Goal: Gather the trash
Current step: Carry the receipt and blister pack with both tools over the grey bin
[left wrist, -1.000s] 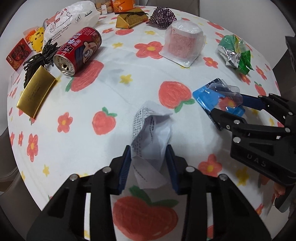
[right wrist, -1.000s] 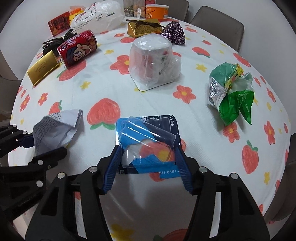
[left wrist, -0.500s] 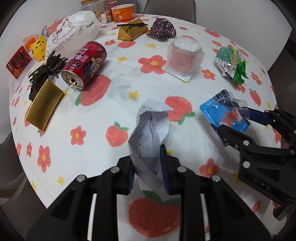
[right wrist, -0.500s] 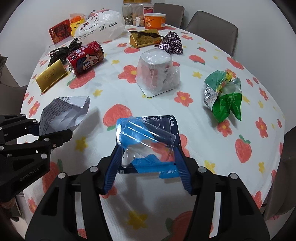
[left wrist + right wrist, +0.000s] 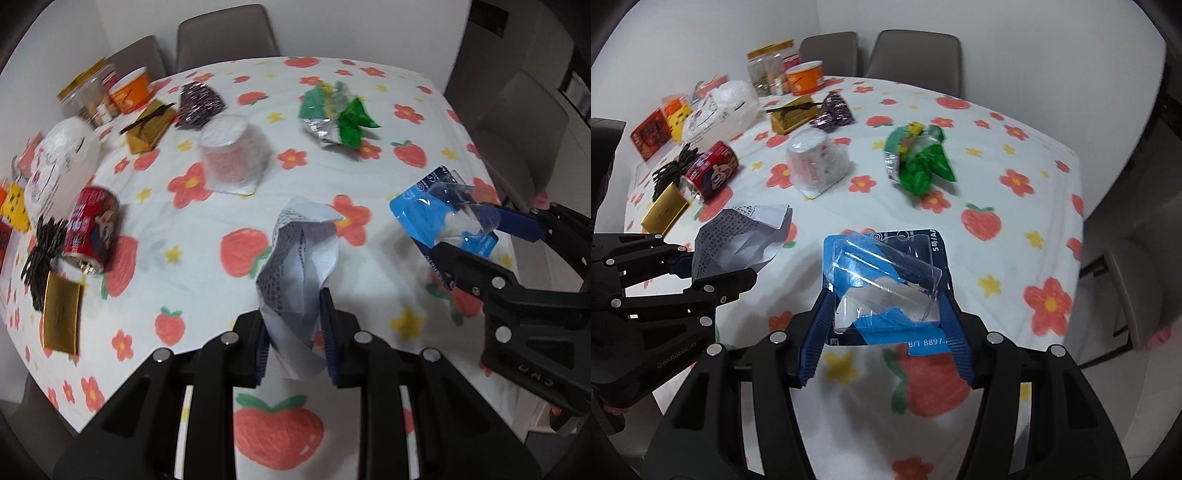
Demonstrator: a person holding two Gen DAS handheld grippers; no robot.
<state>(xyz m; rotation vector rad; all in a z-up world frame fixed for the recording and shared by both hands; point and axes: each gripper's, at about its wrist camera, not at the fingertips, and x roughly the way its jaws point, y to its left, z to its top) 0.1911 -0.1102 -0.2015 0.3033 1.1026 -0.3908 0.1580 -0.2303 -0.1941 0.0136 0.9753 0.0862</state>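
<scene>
Left gripper jaws narrow, clamped on crumpled receipt at lower centre, lifted off the table; right gripper jaws about half open, pinching blue blister pack, centre frame, also held above the cloth.

Even, soft indoor light is seen, source perhaps overhead. Faint shadows are cast on the tablecloth beside objects. Motion blur is noted beyond the green wrapper. Strong fisheye bending and dark vignetting are seen past the tablecloth's edges.
</scene>
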